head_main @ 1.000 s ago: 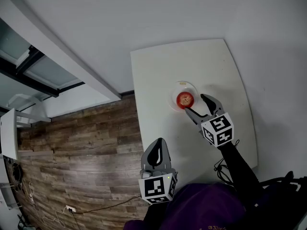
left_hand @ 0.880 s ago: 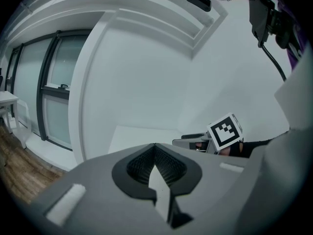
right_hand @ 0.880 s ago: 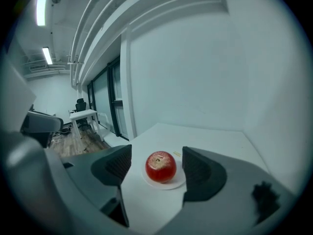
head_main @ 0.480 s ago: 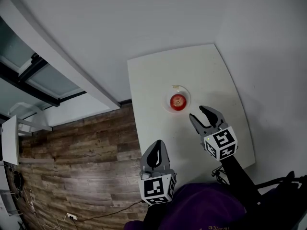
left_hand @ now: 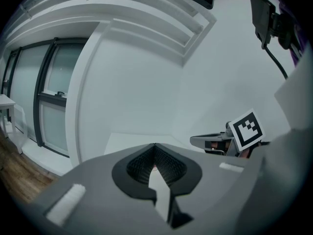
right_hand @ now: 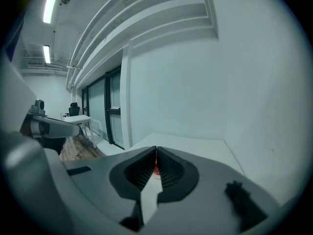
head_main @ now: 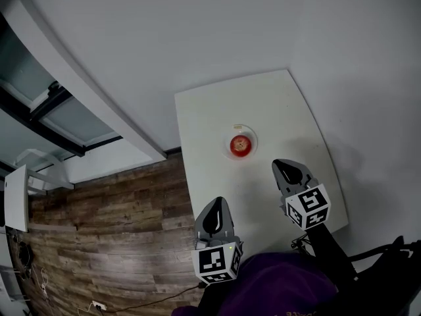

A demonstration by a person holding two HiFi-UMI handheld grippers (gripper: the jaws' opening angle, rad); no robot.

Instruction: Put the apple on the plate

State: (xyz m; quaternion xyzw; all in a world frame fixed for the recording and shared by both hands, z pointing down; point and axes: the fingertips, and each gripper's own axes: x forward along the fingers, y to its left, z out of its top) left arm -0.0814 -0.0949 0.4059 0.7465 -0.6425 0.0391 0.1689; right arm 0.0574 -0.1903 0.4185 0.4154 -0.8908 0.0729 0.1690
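Both pairs of jaws are pressed together with nothing between them: those of my right gripper [head_main: 283, 166] have just been closing on empty air, and those of my left gripper [head_main: 216, 205] meet tip to tip as well. Neither gripper touches anything. The apple [head_main: 241, 145] sits on the small plate [head_main: 253, 135] near the middle of the white table [head_main: 283, 104], ahead of my right gripper and apart from it, so I judge the task done. If I had to take hold of the apple, I would expect a firm, smooth, round thing with some weight. A shallow pinch would likely let it slip or roll, and a hard one might bruise it. I would close across its widest part, pads on opposite sides, rather than near the top.
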